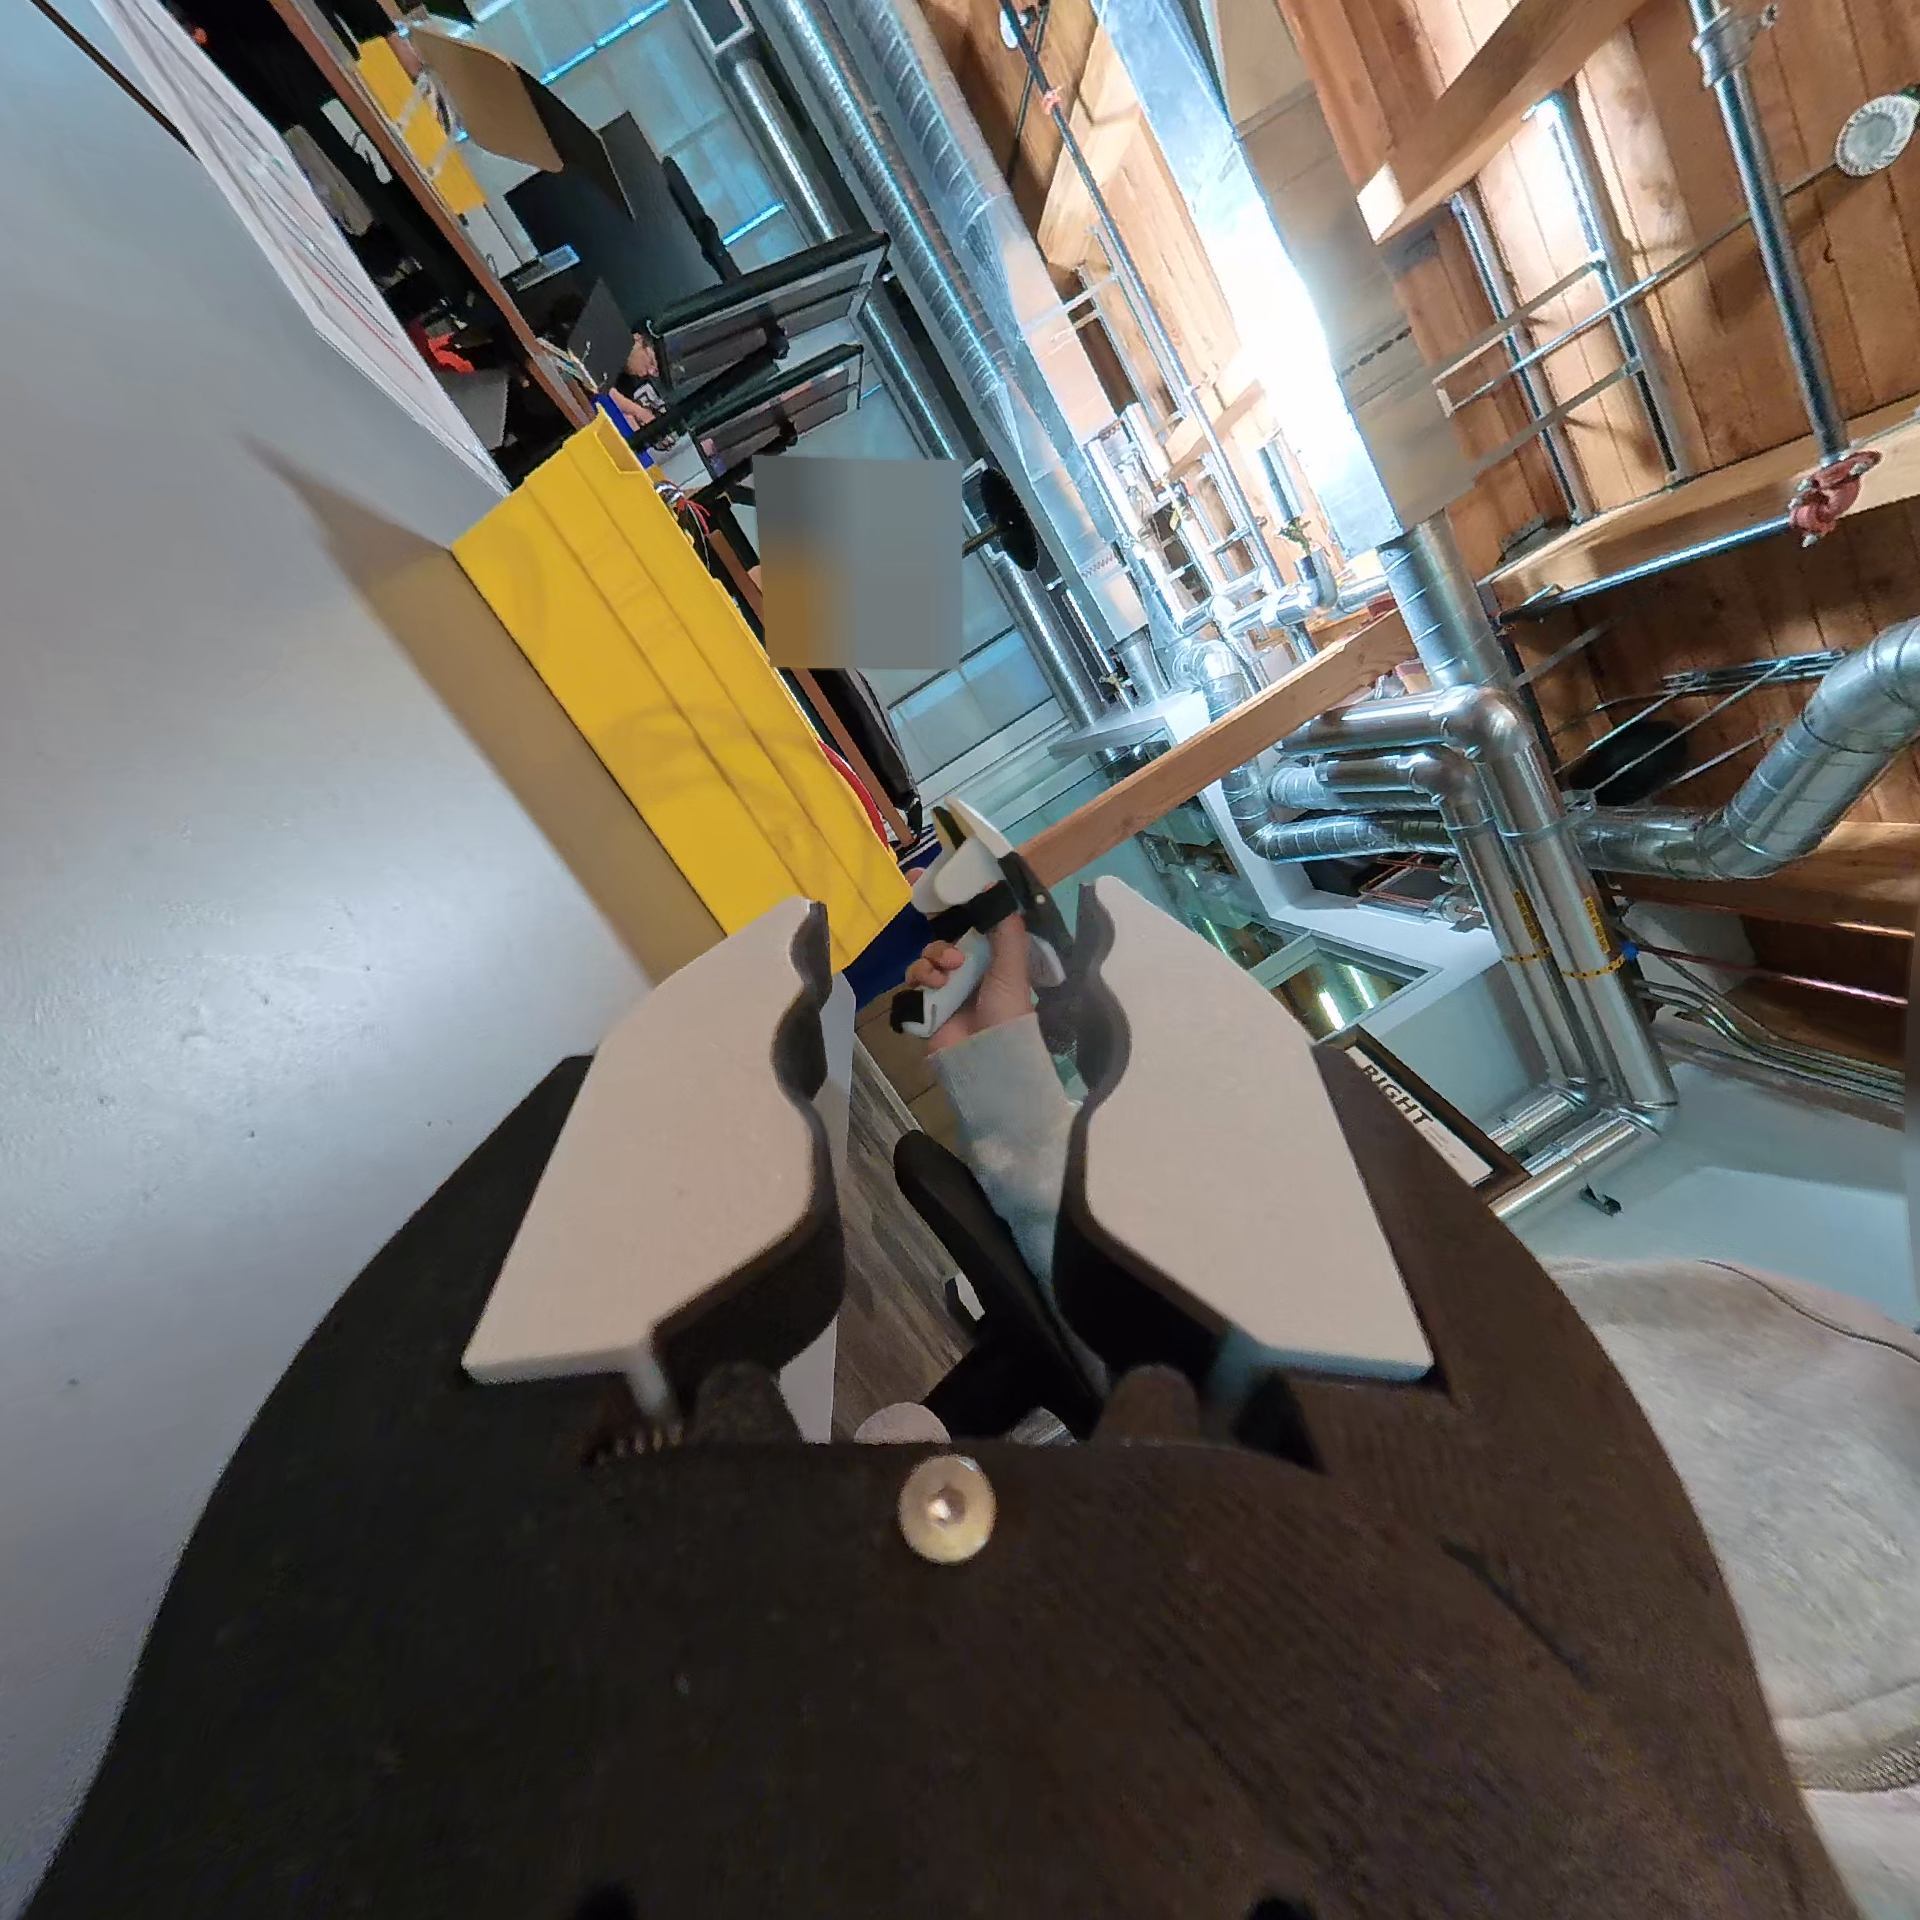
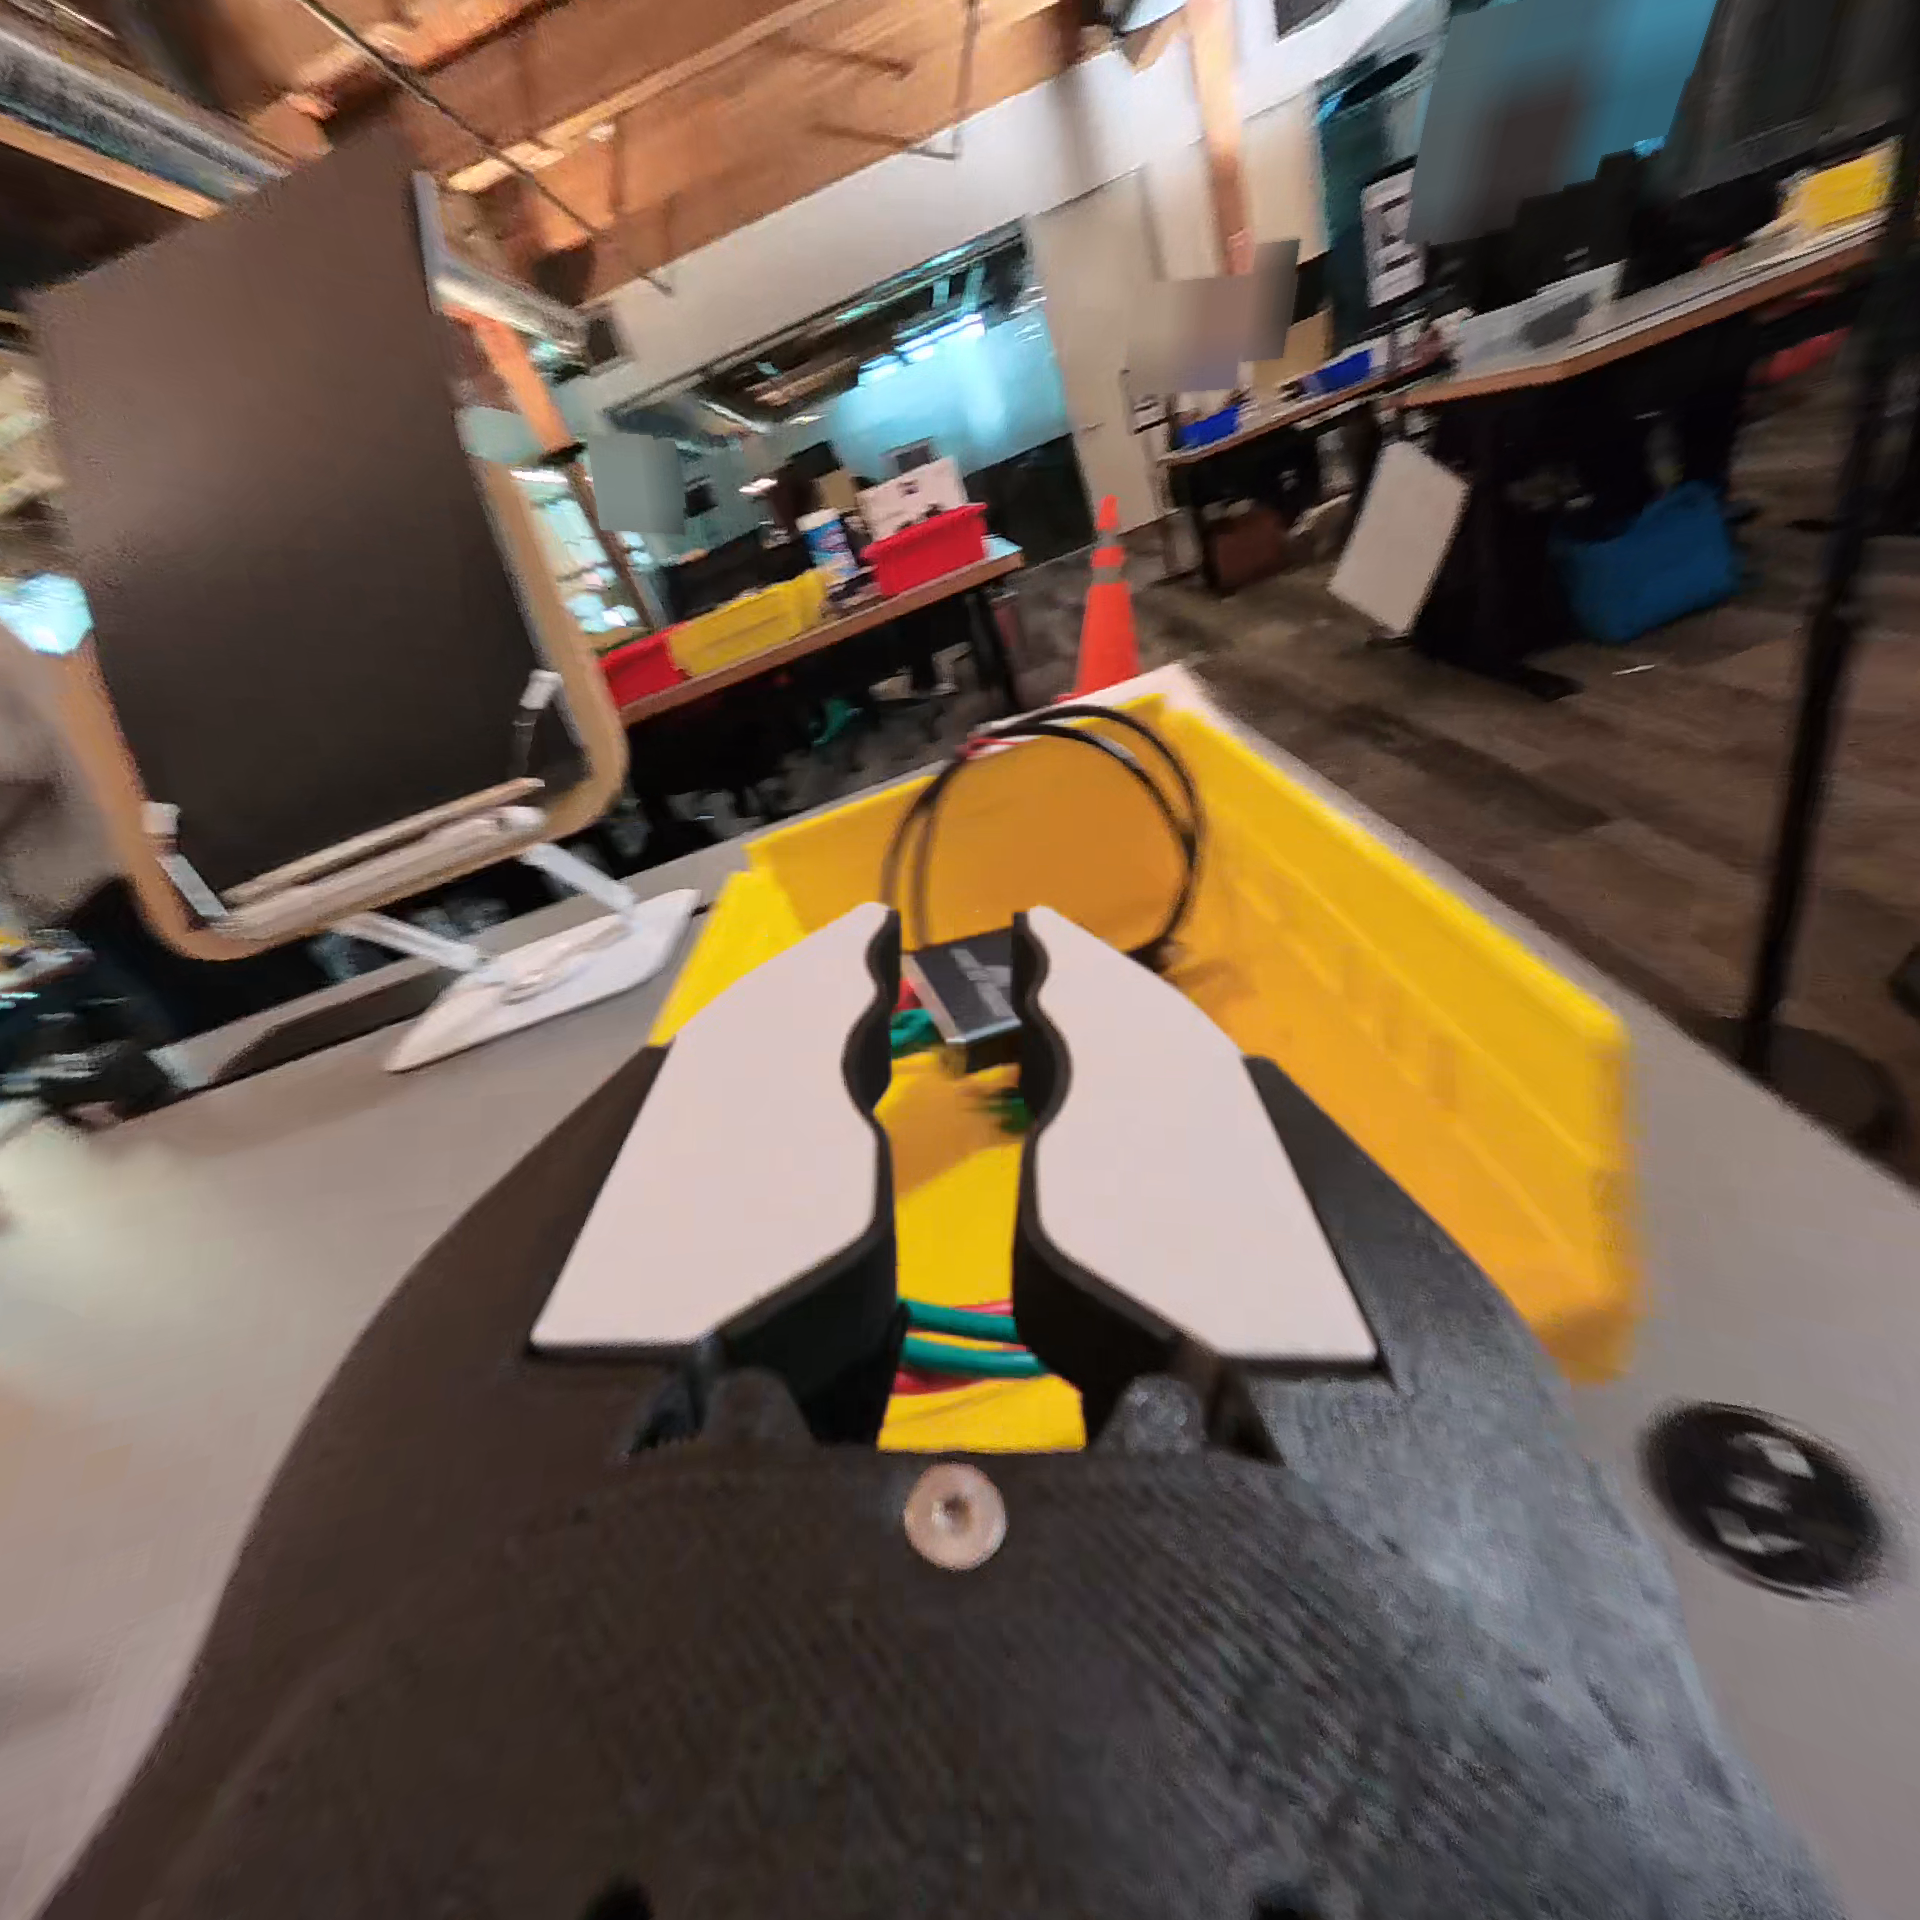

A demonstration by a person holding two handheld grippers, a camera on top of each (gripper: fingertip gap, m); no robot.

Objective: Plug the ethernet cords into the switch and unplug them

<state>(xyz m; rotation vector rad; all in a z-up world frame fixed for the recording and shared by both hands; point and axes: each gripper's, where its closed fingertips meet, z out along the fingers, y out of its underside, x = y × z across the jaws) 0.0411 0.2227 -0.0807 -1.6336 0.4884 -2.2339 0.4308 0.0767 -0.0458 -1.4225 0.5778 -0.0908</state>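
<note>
The right gripper (image 2: 956, 935) hangs over a ribbed yellow plastic bin (image 2: 1382, 997) on the smooth grey worktop (image 2: 260, 1195), its flat grey fingers parted and holding nothing. Inside the bin lie a small black boxy switch (image 2: 964, 987), a looped thin black cable (image 2: 1049, 790), and glossy green and red ethernet cords (image 2: 961, 1345). The left gripper (image 1: 951, 914), tilted toward the ceiling's metal ducts, is likewise parted and empty.
</note>
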